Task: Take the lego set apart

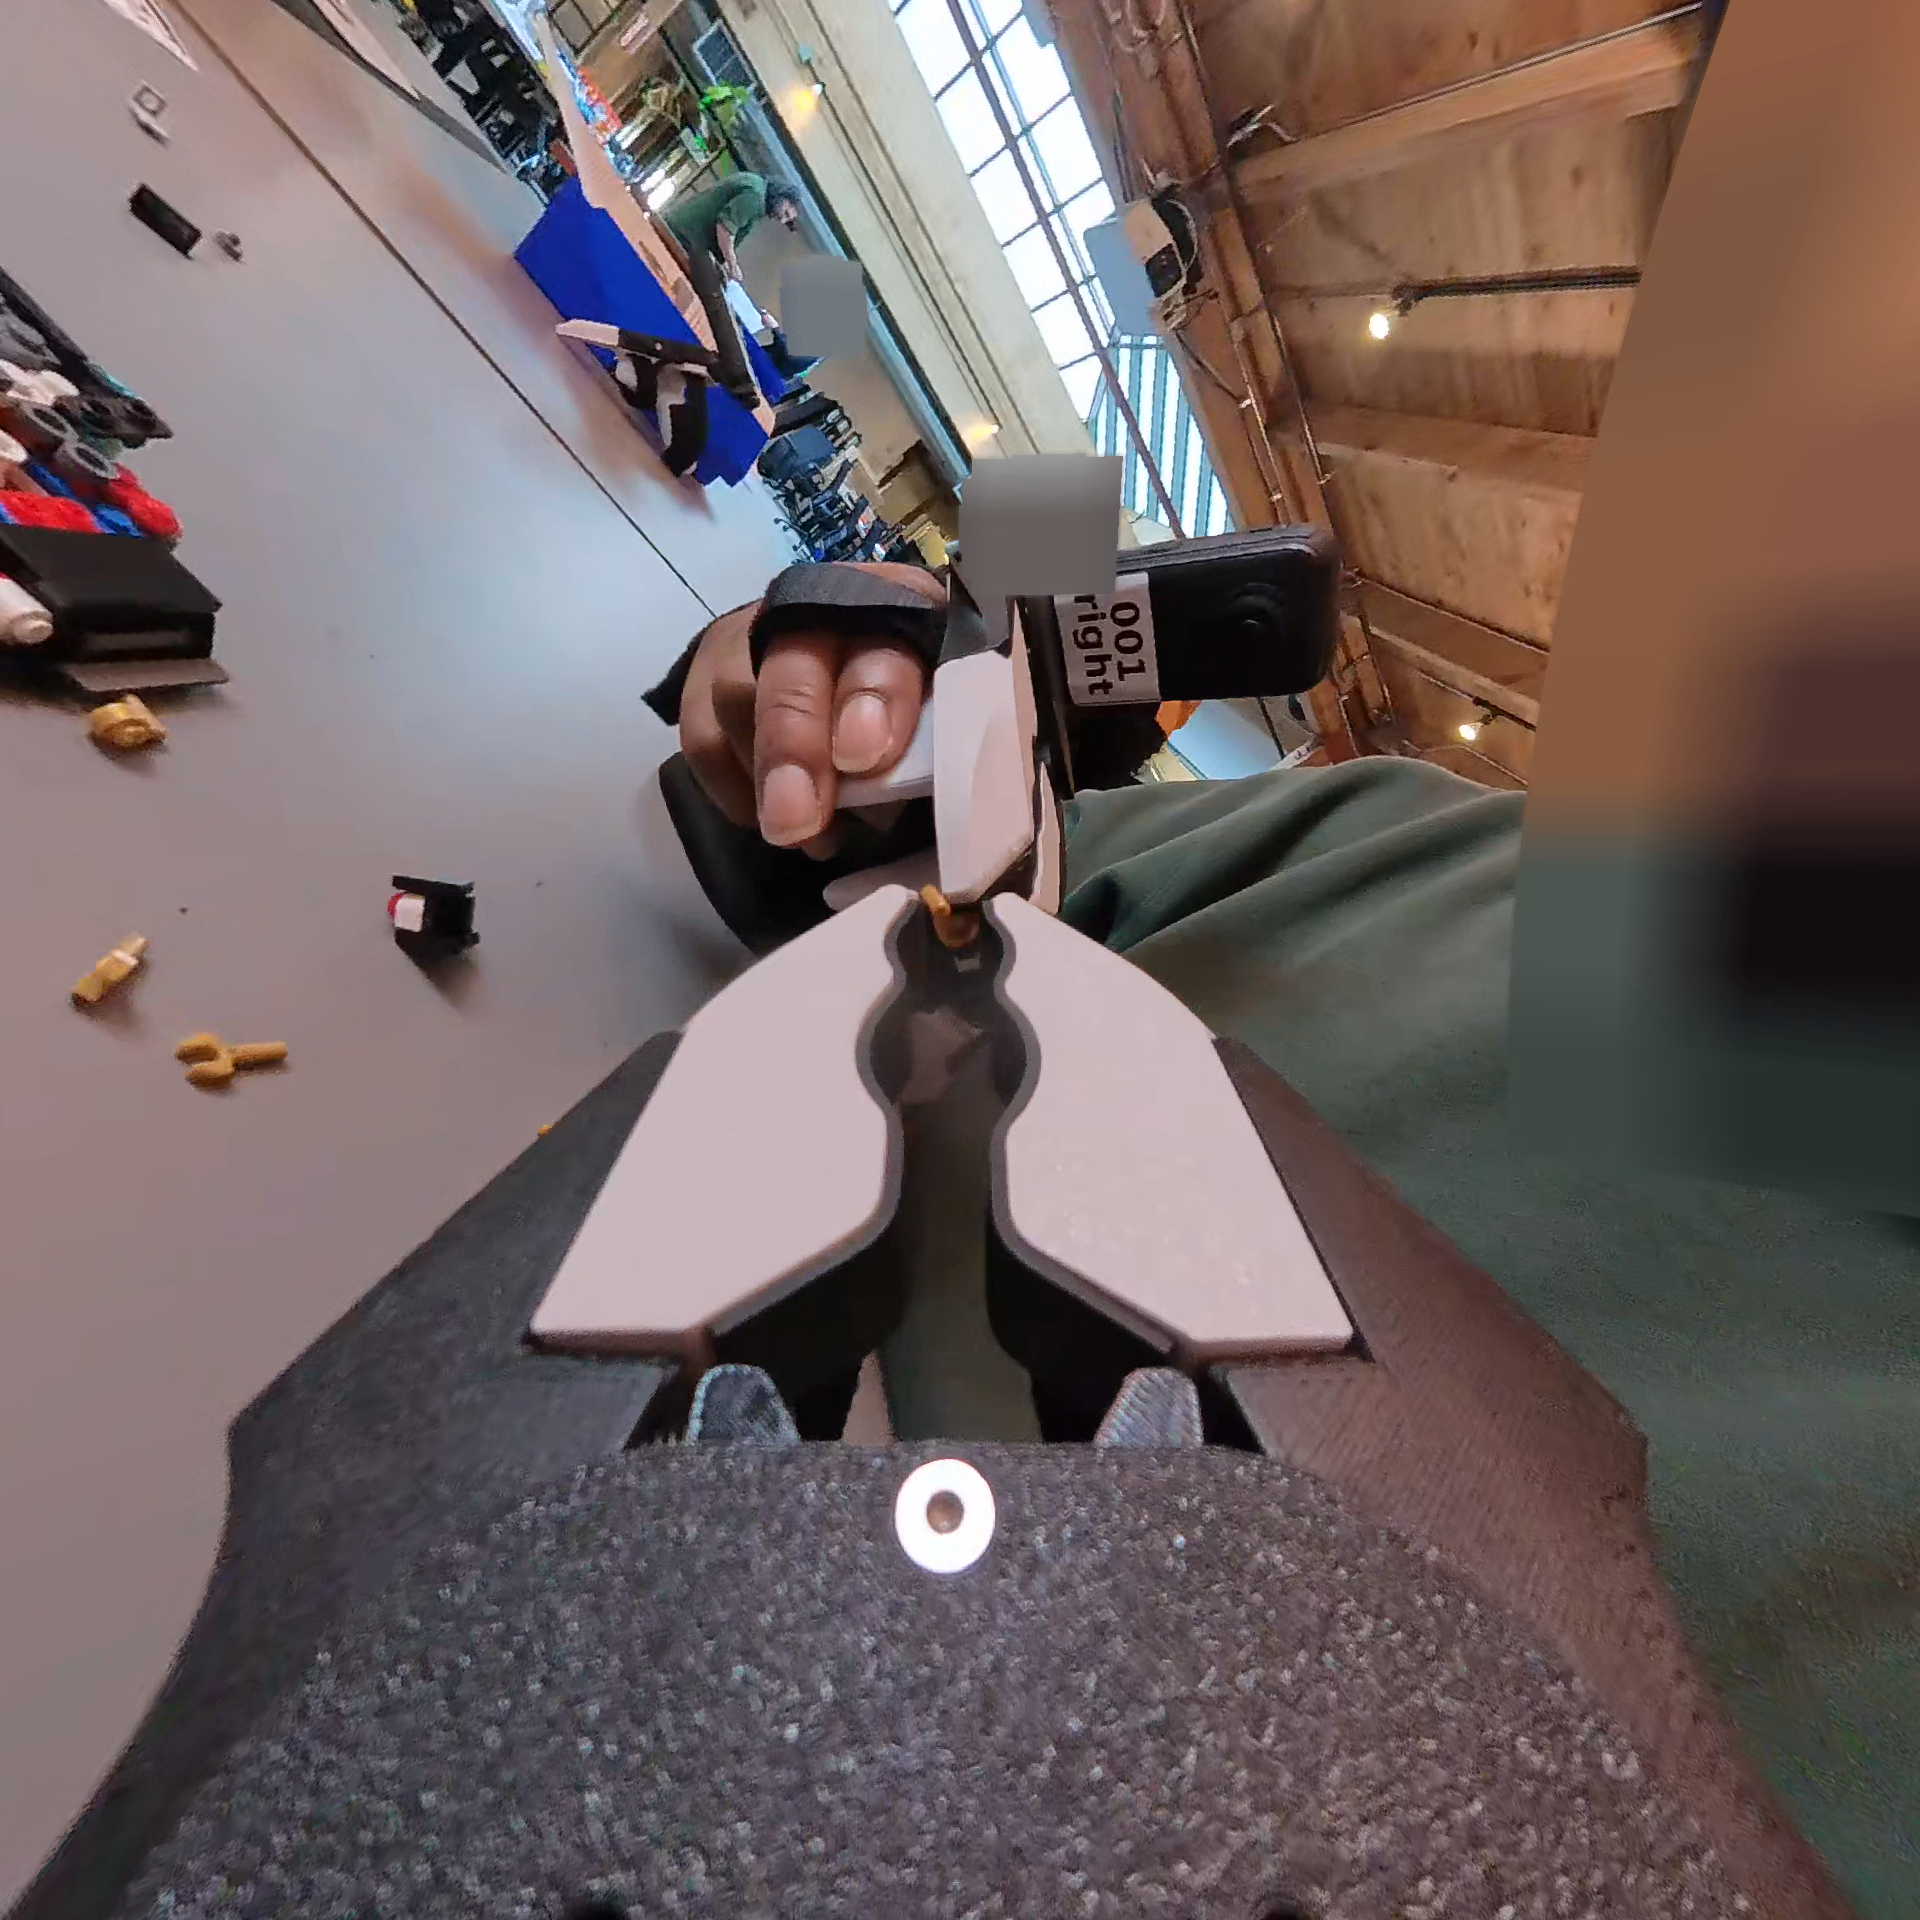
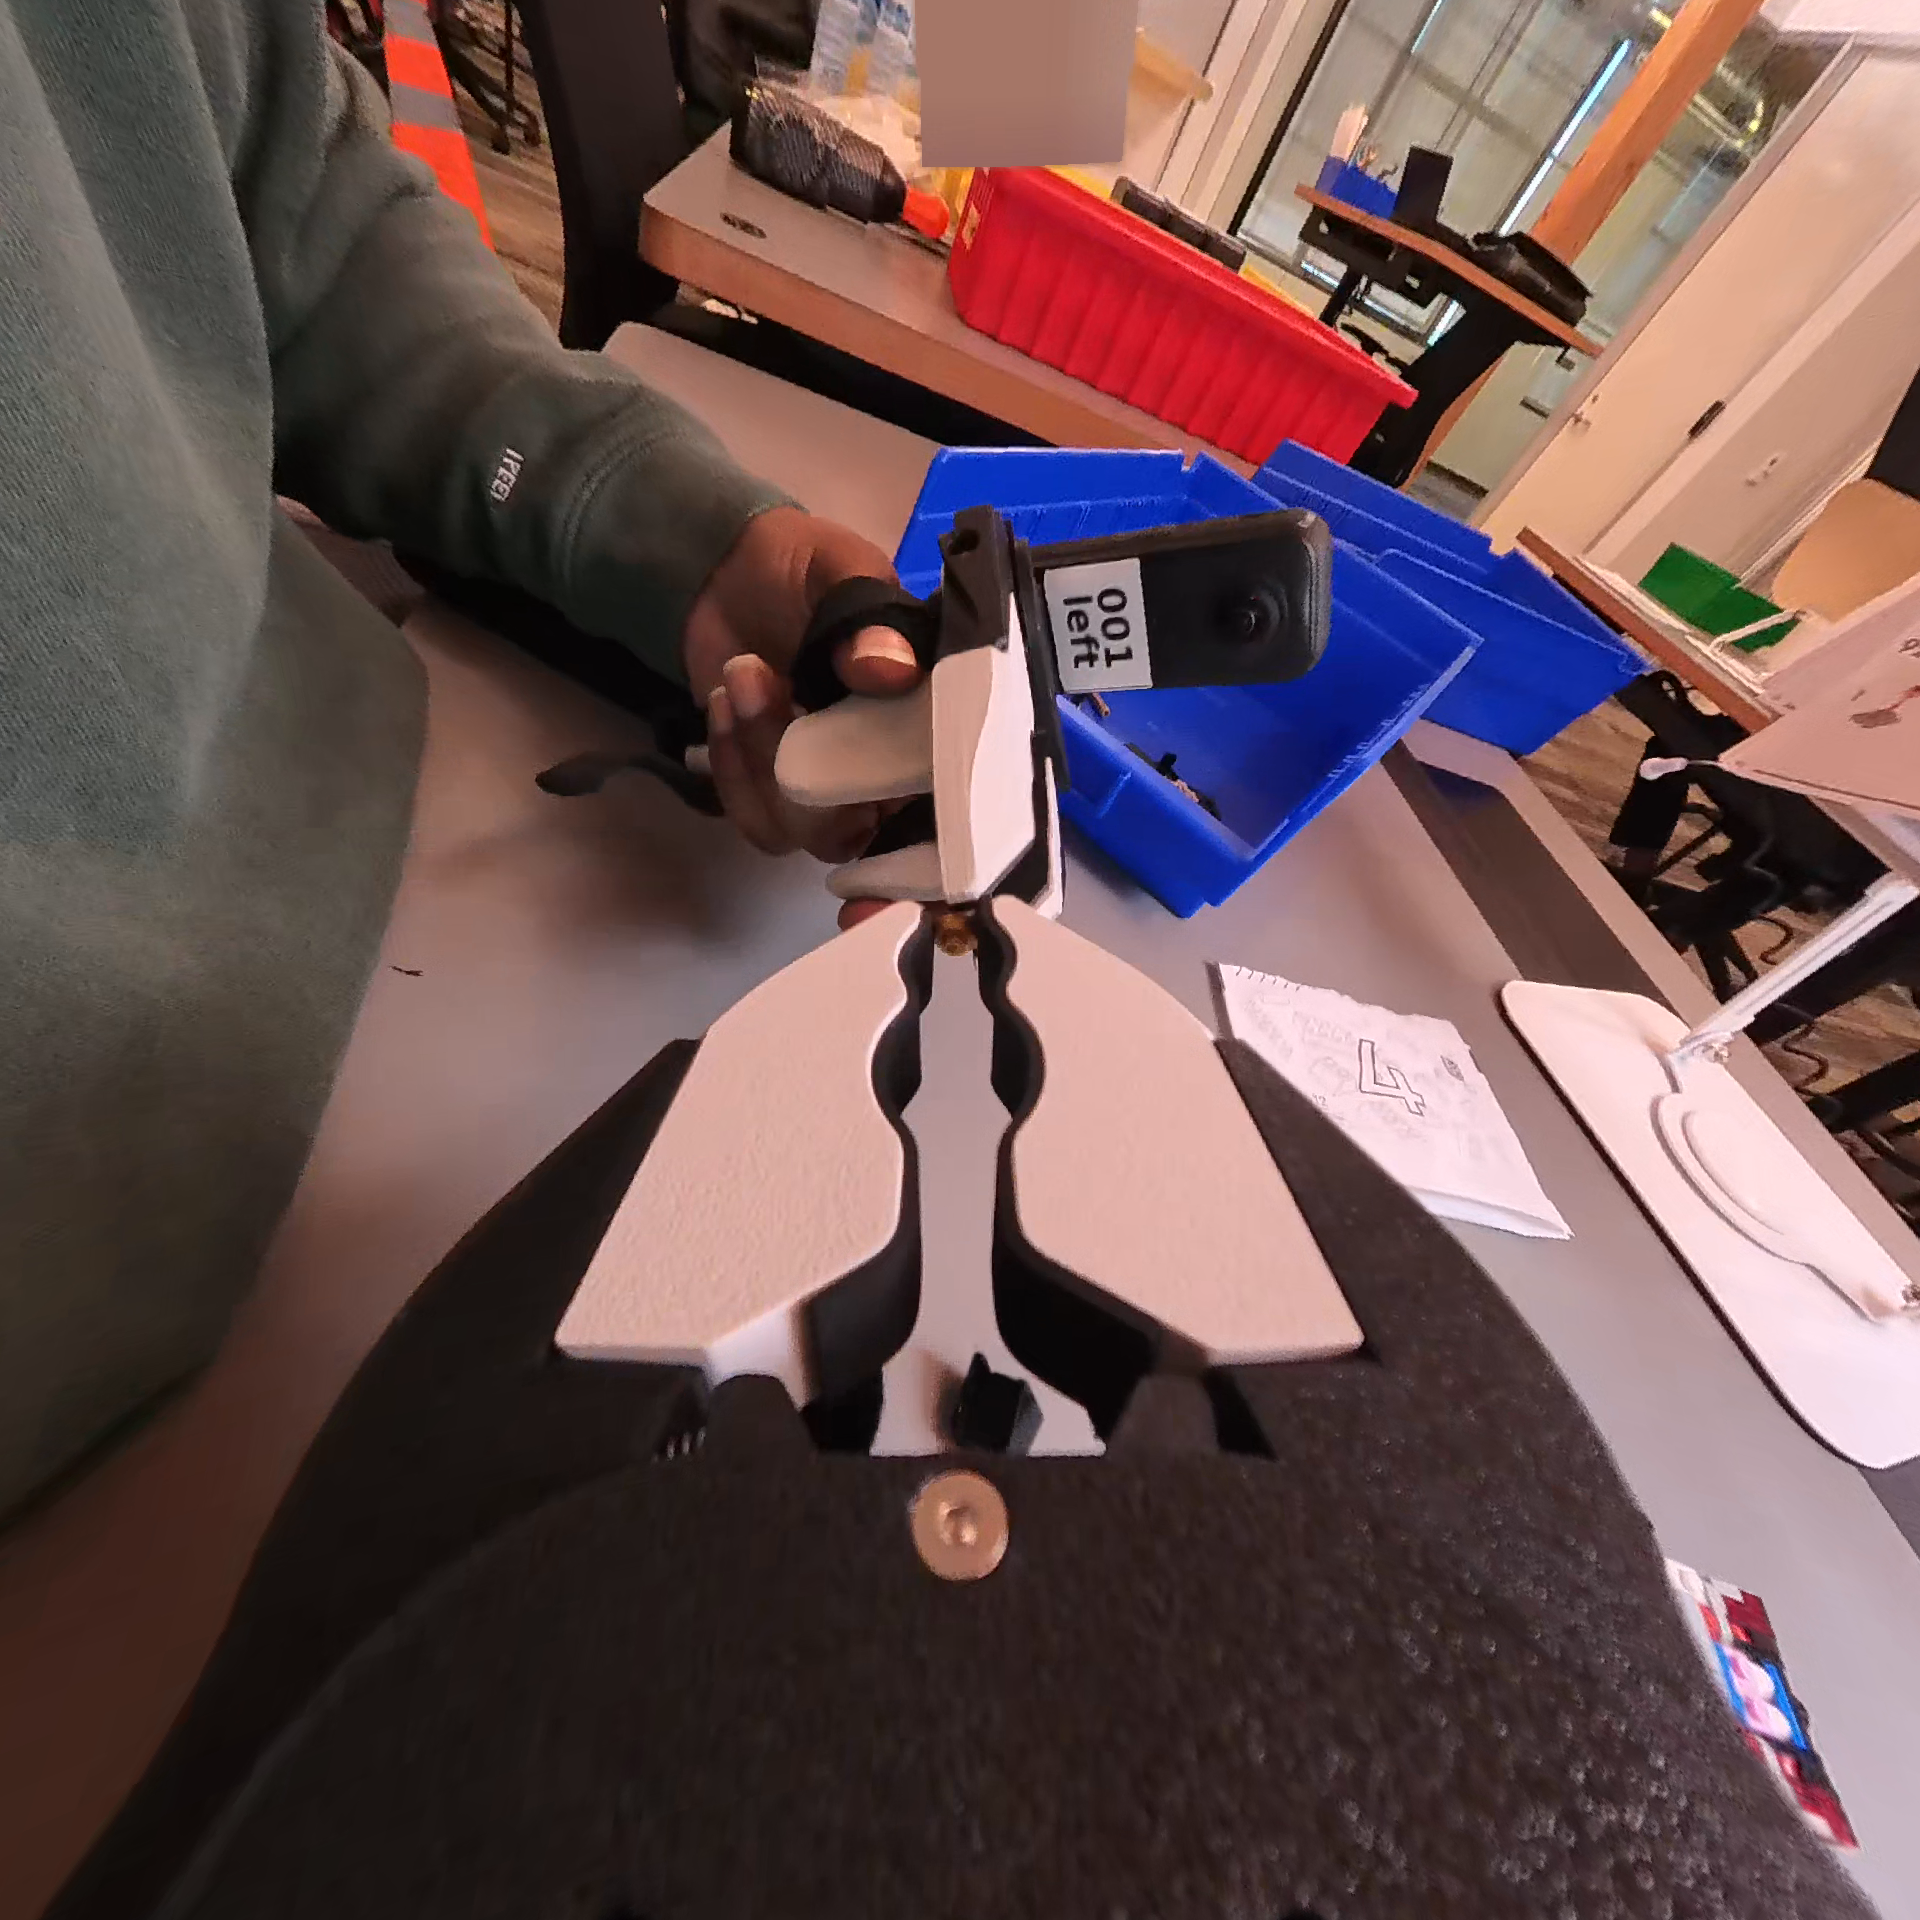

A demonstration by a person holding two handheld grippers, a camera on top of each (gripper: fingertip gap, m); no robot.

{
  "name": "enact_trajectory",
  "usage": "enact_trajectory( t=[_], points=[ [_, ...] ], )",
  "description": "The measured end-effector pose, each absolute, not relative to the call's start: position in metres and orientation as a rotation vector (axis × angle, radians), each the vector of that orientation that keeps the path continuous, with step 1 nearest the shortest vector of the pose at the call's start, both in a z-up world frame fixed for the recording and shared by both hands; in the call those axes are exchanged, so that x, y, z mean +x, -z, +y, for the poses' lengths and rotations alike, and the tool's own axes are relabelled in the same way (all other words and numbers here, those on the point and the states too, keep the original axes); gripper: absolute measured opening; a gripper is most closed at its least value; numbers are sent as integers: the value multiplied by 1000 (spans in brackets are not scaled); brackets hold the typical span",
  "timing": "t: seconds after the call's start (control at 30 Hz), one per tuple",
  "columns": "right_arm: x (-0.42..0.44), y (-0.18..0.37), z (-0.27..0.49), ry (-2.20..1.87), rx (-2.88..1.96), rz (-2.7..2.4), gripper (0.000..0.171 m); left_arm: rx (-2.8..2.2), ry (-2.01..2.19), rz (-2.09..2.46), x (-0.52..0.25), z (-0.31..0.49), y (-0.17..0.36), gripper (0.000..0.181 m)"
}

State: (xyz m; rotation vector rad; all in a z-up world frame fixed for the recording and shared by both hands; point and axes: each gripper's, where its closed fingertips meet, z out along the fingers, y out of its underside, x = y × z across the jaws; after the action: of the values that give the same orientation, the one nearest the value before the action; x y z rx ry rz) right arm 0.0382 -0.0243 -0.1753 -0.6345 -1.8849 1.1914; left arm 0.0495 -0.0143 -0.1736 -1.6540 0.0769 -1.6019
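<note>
Step in hand: we judge this a pull-apart of 1 small gold lego piece [image 1: 943, 914], held in the air between both grippers, above the grey table [image 1: 416, 644].
Left gripper [image 1: 951, 920]: we see its 2 white fingers drawn in at the tips and pinching the gold piece, with only a narrow gap between them behind the tips.
Right gripper [image 2: 951, 925]: we see its fingers likewise closed at the tips on the same gold piece [image 2: 951, 932], meeting the left gripper tip to tip at roughly a right angle.
Task thing, location: the gold piece sits at the junction of both tips; whether it is 1 part or 2 joined parts is too small for us to tell.
Already off: we count 3 loose gold pieces [image 1: 223, 1060] and 1 small black block with red and white [image 1: 434, 914] lying apart on the table.
Remaining set: a cluster of black, red, blue and white bricks [image 1: 83, 499] lies at the far left edge, well apart from the grippers.
Next move: we judge it calls for a firm grip on both sides and a short, straight or twisting pull, with care that the tiny piece does not slip out.
</note>
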Motion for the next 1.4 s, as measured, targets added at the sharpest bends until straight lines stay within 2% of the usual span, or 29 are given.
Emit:
enact_trajectory(
  t=[0.4,0.5,0.63,0.77,0.8,0.9,0.97,1.07,1.23,1.4],
  points=[
    [37,170,-14,-1253,-679,-1833,10,-1673,1410,124,35,-12,172,3],
    [38,190,-5,-1175,-761,-1951,12,-1842,948,124,-7,0,185,2],
    [51,244,-11,-1031,-852,-2277,18,-2052,149,-35,-112,-1,197,2],
    [55,278,-11,-906,-950,-2427,23,-2169,-96,-179,-159,-21,208,3],
    [55,282,-10,-883,-963,-2440,23,-2205,-127,-198,-165,-26,213,10],
    [54,284,-10,-863,-1004,-2454,22,-2242,-91,-235,-165,-29,222,48],
    [53,285,-10,-847,-1029,-2471,22,-2263,-69,-221,-161,-29,227,62],
    [53,285,-12,-841,-1049,-2500,19,-2284,-60,-160,-153,-28,230,71],
    [56,286,-16,-843,-1067,-2532,4,-2337,-66,-133,-152,-32,240,77],
    [57,286,-16,-833,-1049,-2523,3,-2420,-19,-112,-145,-37,256,78]
  ],
)
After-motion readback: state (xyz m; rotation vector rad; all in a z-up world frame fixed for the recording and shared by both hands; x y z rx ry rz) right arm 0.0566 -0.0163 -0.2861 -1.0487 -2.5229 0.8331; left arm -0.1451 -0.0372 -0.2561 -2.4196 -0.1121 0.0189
